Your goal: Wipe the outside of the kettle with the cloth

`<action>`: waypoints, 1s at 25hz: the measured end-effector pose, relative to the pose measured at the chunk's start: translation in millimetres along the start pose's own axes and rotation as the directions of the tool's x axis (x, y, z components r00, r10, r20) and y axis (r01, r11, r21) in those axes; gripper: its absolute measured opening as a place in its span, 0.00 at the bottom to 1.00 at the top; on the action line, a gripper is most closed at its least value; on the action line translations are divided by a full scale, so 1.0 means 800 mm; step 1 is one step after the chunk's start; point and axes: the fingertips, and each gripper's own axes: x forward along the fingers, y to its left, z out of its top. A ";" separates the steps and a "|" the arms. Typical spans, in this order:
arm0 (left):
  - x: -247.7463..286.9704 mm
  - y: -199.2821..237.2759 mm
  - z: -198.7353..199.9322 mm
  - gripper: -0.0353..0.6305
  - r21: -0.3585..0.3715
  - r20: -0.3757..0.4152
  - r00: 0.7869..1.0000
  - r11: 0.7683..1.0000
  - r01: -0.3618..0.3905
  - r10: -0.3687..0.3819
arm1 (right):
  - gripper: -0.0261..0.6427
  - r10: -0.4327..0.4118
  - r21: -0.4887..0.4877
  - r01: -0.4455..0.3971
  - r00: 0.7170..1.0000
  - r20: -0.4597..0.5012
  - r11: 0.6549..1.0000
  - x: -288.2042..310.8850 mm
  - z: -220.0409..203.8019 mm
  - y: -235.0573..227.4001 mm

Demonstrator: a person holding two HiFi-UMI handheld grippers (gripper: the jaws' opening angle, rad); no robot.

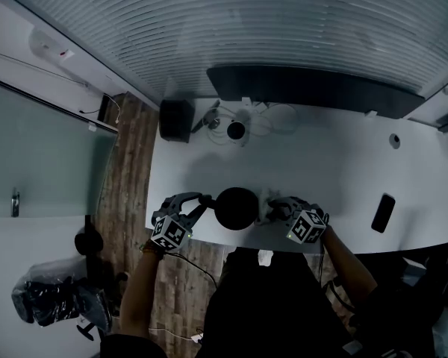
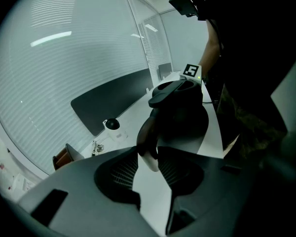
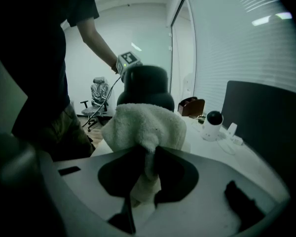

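Note:
A black kettle [image 1: 237, 207] stands near the front edge of the white table [image 1: 321, 170]. My left gripper [image 1: 202, 201] is at the kettle's left side, shut on its curved handle [image 2: 146, 135]; the kettle body [image 2: 183, 113] rises just beyond the jaws. My right gripper [image 1: 273, 210] is at the kettle's right side, shut on a white terry cloth [image 3: 148, 126]. In the right gripper view the cloth bunches over the jaws and lies against the kettle [image 3: 145, 85], hiding its lower half. The cloth [image 1: 266, 199] shows as a pale patch beside the kettle.
At the back of the table are a small white camera with a black dome [image 1: 237, 130], cables, a black box [image 1: 176, 119] and a long dark panel [image 1: 313, 88]. A black phone [image 1: 383, 212] lies at the right. An office chair [image 1: 56, 298] stands on the wooden floor, left.

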 end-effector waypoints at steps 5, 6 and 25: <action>0.001 0.004 0.001 0.23 0.020 0.000 1.000 1.000 0.010 -0.010 | 0.14 -0.035 -0.076 0.043 0.994 0.105 0.996 -0.049 0.072 -0.034; 0.002 0.005 0.002 0.23 0.022 0.001 1.000 1.000 0.010 -0.010 | 0.14 -0.025 -0.098 0.035 0.994 0.107 0.995 -0.048 0.080 -0.036; 0.015 0.023 0.009 0.23 0.127 -0.031 0.995 0.987 0.102 -0.098 | 0.14 0.123 -0.055 -0.128 0.989 -0.078 0.990 0.036 -0.012 0.002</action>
